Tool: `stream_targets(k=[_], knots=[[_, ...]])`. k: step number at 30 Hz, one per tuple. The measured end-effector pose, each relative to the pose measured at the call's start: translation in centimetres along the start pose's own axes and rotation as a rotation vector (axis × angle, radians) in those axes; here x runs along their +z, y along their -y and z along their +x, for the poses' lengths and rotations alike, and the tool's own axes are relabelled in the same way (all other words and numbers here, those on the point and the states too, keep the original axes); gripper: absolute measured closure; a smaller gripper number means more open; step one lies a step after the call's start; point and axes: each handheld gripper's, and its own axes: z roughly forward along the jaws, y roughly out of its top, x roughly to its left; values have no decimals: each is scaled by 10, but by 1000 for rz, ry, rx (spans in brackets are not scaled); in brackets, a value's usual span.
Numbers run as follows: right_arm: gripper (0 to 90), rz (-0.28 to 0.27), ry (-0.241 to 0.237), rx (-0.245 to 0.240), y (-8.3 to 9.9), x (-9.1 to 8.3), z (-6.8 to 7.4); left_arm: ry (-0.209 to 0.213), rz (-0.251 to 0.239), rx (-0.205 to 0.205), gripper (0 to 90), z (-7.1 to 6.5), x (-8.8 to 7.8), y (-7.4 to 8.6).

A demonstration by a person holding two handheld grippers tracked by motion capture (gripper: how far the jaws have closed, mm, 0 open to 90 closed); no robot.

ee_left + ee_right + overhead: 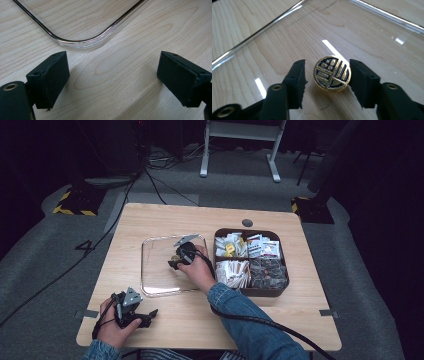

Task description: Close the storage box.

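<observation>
A round gold disc with a dark blue pattern lies on the floor of a clear shallow tray. My right gripper stands over it with one jaw on each side. The right-hand pad sits against the disc's edge, while a narrow gap separates the left-hand pad from it. In the high view, the right gripper is over the tray's right half. My left gripper rests near the table's front left edge, open and empty, pointing at the tray's rounded corner.
A dark box with several compartments stands right of the tray, full of packets and small wrapped items. A cable trails from the right hand off the front edge. A small grey round cap sits in the tabletop behind the box.
</observation>
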Motion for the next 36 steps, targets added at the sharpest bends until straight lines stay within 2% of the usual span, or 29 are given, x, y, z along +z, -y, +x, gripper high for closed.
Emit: stream_targets(k=[6, 8, 13, 21, 26, 36], knots=[[579, 9, 4, -13, 0, 2, -3, 0, 0, 1, 111, 0, 0, 0], [582, 9, 8, -17, 0, 2, -3, 0, 0, 1, 111, 0, 0, 0], [584, 13, 26, -65, -2, 3, 1, 1, 2, 1, 111, 0, 0, 0], [585, -12, 6, -67, -9, 0, 8, 4, -3, -4, 111, 0, 0, 0], [585, -34, 13, -84, -20, -12, 12, 3, 2, 0, 111, 0, 0, 0], [585, -76, 27, -81, -34, -40, 13, 3, 2, 2, 111, 0, 0, 0]])
